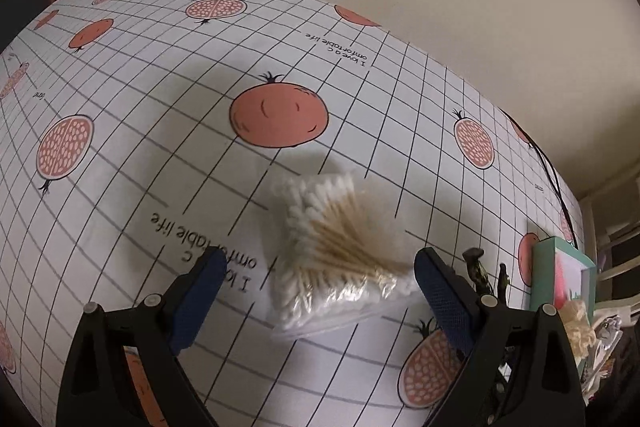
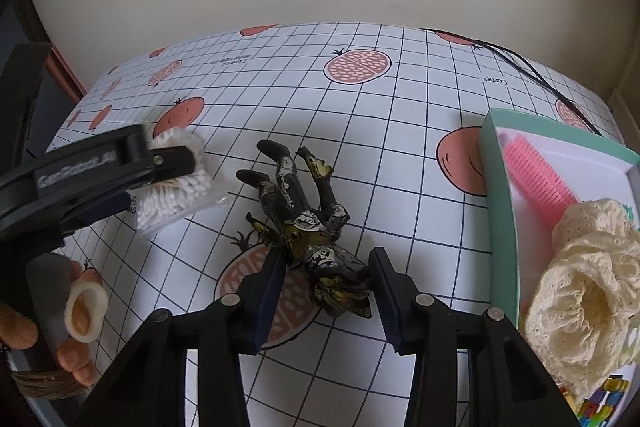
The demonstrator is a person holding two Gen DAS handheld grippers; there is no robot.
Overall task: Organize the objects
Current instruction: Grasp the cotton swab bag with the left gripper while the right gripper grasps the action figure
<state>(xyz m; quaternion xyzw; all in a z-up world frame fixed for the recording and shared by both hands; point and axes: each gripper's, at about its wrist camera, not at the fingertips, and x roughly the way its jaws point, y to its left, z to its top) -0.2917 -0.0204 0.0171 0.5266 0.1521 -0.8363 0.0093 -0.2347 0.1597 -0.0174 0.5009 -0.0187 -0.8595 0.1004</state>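
Both grippers stand with jaws apart: our left gripper (image 1: 316, 281) straddles the bag of cotton swabs (image 1: 332, 259) on the tablecloth (image 1: 160, 131), our right gripper (image 2: 328, 291) flanks the dark action figure (image 2: 308, 223), each apparently poised for a pickup toward the teal box (image 2: 494, 187) at 3 o'clock. Whether any pad touches its object we cannot tell, the swabs are blurred, and the box is cut off.
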